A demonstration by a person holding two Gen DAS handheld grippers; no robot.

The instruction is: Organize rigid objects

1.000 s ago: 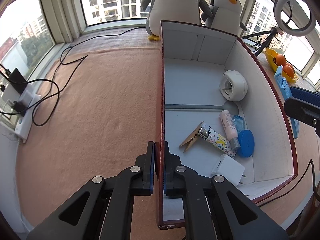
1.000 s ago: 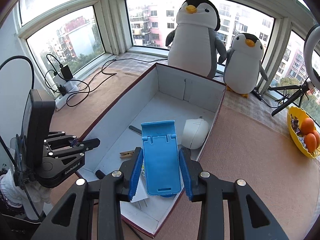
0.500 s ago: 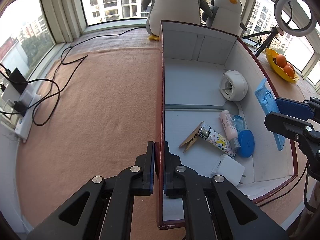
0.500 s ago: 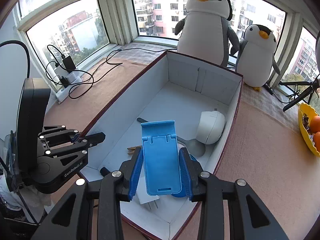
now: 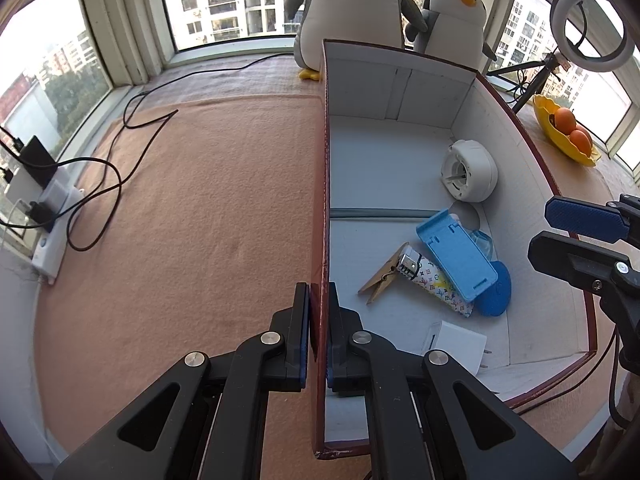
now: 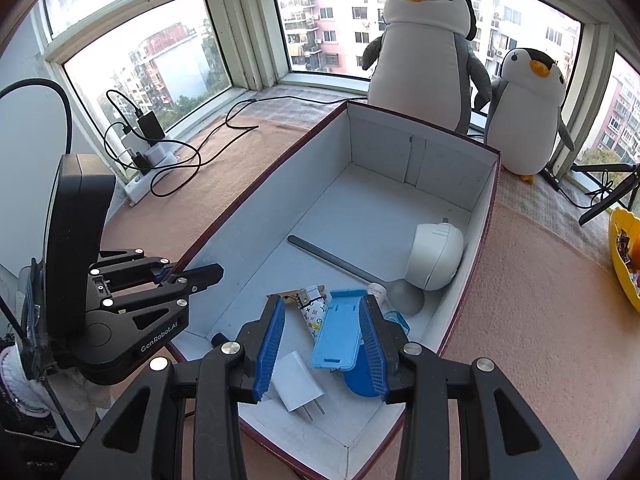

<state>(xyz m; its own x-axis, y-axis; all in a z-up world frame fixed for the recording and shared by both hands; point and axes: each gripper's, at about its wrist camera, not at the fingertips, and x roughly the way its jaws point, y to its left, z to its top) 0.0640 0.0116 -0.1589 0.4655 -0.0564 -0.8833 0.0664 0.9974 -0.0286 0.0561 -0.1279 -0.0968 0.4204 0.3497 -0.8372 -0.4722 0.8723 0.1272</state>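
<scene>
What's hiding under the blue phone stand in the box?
The blue phone stand lies on top of a patterned lighter, a round blue lid and a clear blue piece. Each pokes out only partly; anything else beneath is covered.

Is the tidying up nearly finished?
Looks close. The blue phone stand now lies in the box atop the lighter. The right gripper is open and empty; the left gripper pinches the box wall. Nothing loose shows outside.

My finger pads (image 6: 272,344) are blue; the light blue plastic phone stand (image 6: 335,336) lies over a white monogram-patterned lighter (image 5: 434,282) in the white-lined maroon cardboard box (image 5: 323,160)
</scene>
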